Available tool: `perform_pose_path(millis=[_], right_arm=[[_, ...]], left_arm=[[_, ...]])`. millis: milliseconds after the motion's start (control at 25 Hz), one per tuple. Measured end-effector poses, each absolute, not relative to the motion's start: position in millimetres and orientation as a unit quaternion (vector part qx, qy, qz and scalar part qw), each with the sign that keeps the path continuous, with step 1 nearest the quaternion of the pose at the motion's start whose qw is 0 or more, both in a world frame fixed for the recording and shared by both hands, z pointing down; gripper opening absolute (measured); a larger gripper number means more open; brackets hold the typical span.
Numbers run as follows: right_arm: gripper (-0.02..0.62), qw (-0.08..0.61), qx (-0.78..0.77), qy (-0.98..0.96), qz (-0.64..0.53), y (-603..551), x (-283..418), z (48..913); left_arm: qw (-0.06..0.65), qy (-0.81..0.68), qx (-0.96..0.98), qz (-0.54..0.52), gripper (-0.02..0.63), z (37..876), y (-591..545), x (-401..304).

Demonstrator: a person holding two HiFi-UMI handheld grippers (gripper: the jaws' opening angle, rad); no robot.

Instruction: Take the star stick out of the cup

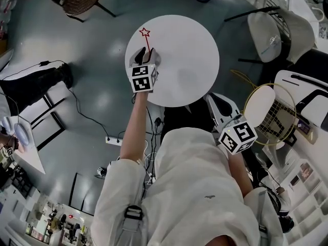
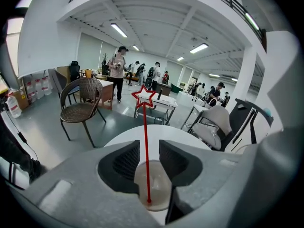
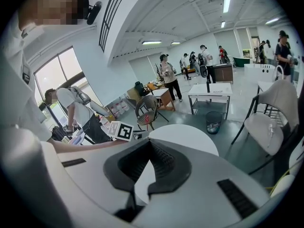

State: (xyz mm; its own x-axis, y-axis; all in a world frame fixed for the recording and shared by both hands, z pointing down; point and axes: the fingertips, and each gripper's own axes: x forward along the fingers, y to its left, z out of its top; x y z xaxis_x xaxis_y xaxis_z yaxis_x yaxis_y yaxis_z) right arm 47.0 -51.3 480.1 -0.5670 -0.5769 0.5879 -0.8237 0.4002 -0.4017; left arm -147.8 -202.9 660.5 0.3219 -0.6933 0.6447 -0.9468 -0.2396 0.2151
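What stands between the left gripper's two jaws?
The thin red star-topped stick, rising from the translucent plastic cup; the left gripper view shows it, jaws apart on either side.

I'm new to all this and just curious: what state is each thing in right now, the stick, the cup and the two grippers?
Star stick: standing in the cup, star end up, not gripped.
Cup: upright on the round table.
Left gripper: open, jaws either side of the stick.
Right gripper: shut, empty, back from the table.
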Motion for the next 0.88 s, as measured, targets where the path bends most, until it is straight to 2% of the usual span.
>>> perform_pose_path(millis=[880], right_arm=[[0.008,0.181,0.434,-0.813,0.343,-57.4,46.2,480.9]], left_arm=[[0.306,-0.527,0.755,0.242,0.037,678.5,-209.5,-146.7]])
